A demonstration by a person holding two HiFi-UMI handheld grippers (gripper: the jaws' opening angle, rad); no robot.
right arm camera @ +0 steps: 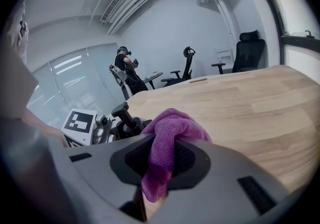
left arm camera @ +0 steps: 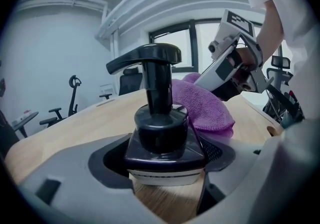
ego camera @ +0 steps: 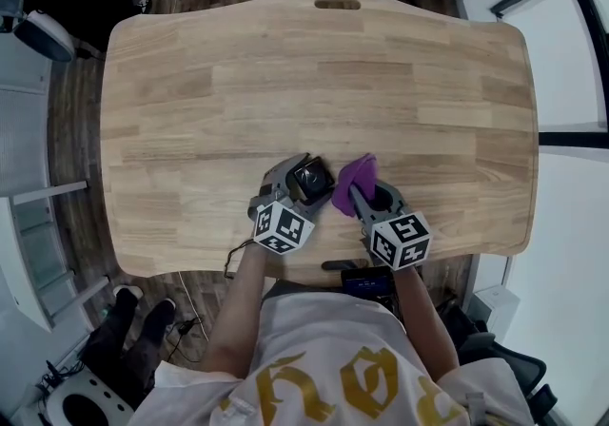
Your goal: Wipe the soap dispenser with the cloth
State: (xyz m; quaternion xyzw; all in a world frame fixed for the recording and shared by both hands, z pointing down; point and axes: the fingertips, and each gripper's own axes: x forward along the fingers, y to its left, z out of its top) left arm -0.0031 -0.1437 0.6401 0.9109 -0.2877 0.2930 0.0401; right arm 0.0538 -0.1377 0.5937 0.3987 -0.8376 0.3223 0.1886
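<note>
While my left gripper (left arm camera: 167, 178) clenches its fingers on the base of the black pump soap dispenser (left arm camera: 159, 133), likely slick, my right gripper (right arm camera: 160, 168) pinches the limp purple cloth (right arm camera: 172, 128) beside it.

An office, with swivel chairs (right arm camera: 251, 52), glass partition (right arm camera: 70, 75) and wooden table (ego camera: 314, 82)

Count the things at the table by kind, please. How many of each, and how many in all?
Soap dispenser: 1
Cloth: 1
Grippers: 2 (left gripper, right gripper)
Total: 4
</note>
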